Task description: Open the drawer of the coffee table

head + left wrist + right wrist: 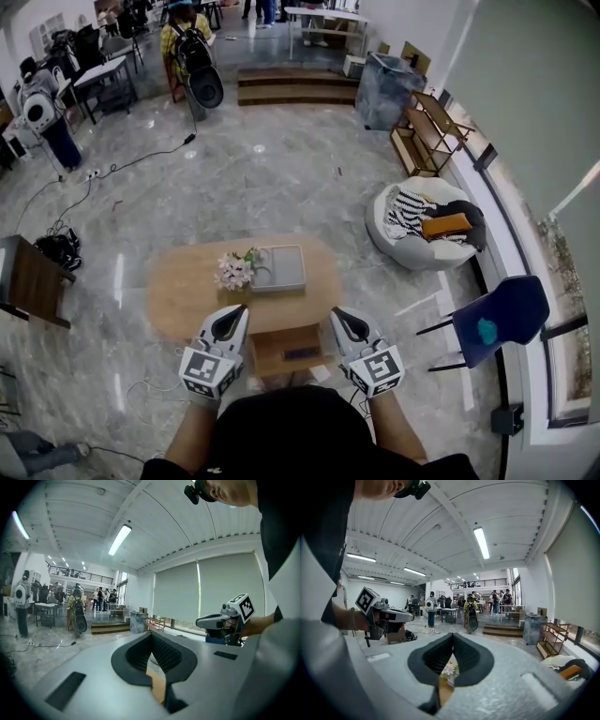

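I see flowers (233,271) and a tray (278,267) at centre, a beanbag (412,251) at right, a chair (497,317) lower right.

The oval, light-wood coffee table (183,291) stood level before you. Its drawer (272,343), apparently pulled out, projected from the near edge toward you.

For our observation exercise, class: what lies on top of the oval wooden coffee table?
A bunch of pale flowers and a flat grey rectangular tray sit side by side on the oval wooden coffee table. Whatever lies under the tray is covered.
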`<action>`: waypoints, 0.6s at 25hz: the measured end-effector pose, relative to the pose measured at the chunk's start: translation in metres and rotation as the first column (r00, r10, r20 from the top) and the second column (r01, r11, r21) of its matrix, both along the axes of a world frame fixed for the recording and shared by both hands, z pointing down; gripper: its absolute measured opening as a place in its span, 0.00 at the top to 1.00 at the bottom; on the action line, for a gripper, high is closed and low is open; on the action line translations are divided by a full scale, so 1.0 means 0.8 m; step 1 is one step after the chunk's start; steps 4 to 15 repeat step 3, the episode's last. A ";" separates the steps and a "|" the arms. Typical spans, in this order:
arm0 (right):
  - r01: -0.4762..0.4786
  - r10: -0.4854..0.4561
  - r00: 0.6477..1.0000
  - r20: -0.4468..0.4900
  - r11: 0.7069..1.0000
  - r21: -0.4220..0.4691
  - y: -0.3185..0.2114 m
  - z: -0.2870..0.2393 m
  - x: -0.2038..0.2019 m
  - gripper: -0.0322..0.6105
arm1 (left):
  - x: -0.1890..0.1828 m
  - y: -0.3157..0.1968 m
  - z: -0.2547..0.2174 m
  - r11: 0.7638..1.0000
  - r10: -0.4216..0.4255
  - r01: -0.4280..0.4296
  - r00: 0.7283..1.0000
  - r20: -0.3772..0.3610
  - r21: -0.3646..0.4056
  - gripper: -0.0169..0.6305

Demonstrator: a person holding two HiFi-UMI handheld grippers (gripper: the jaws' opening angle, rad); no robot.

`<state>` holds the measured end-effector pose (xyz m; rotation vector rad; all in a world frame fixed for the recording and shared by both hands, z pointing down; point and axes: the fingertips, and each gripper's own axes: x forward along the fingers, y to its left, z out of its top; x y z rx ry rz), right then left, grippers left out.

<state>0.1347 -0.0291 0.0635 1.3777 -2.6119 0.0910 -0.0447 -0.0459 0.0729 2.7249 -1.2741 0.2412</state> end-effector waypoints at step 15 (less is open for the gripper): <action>-0.001 0.001 1.000 0.004 1.000 -0.001 0.003 0.000 0.002 0.95 | 0.003 0.002 0.000 1.000 -0.007 0.007 1.000 -0.002 -0.018 0.95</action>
